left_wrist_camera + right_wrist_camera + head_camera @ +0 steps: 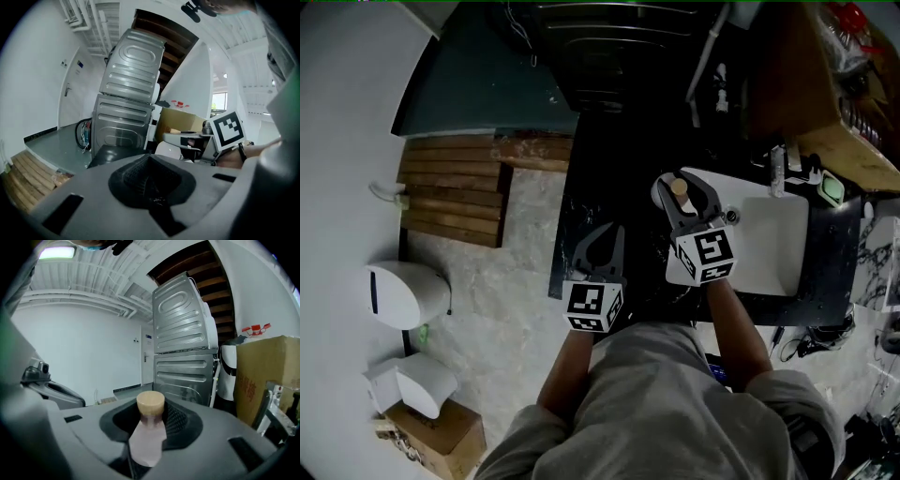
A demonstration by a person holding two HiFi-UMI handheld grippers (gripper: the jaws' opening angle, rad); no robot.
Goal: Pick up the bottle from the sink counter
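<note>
The left gripper (609, 234) has its jaws pressed together with nothing between them. Just beside it, the right gripper's (150, 414) jaws clamp the pale bottle (146, 441) below its tan cap (150, 403), over the dark desk (586, 202) at the white sink's (773, 246) left rim. Stacked steel machines (183, 348) stand beyond.

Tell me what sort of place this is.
Probably a utility or laundry area: a white sink in a dark counter, and two stacked metal appliances that look like washers.
</note>
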